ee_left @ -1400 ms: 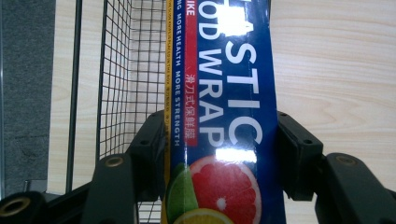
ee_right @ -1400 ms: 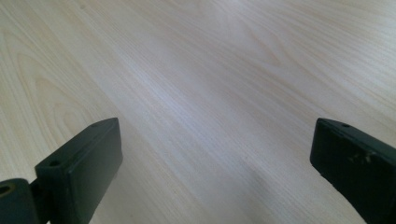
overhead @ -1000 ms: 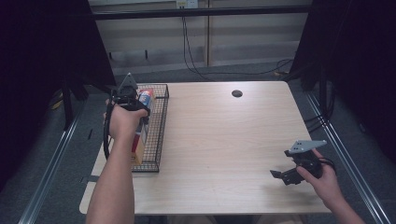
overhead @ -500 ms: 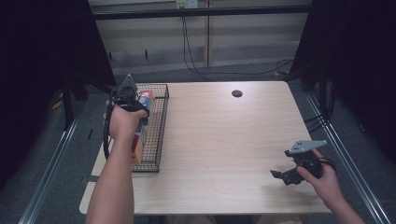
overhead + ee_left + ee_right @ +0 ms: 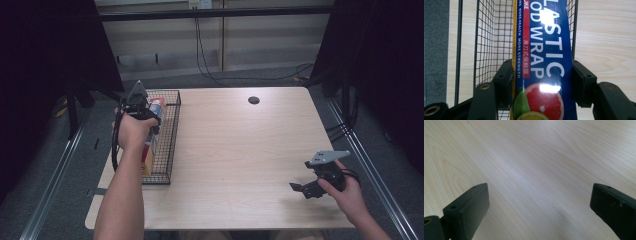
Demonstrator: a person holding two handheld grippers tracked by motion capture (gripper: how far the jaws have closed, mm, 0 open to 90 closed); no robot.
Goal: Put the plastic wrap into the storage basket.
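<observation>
A long blue box of plastic wrap (image 5: 544,62), printed with citrus fruit, runs lengthwise along a black wire basket (image 5: 486,37). My left gripper (image 5: 541,82) is shut on it, one jaw against each long side. From above, the left gripper (image 5: 145,112) is over the basket (image 5: 172,135) at the table's left edge, and the box (image 5: 148,152) passes under the hand. I cannot tell if the box rests on the basket floor. My right gripper (image 5: 300,189) is open low over the table's front right, nothing between its jaws (image 5: 539,205).
The light wooden table (image 5: 240,150) has a dark round cable hole (image 5: 253,100) near its far edge. Cables hang down the back wall. Dark curtains stand to the left and right of the table.
</observation>
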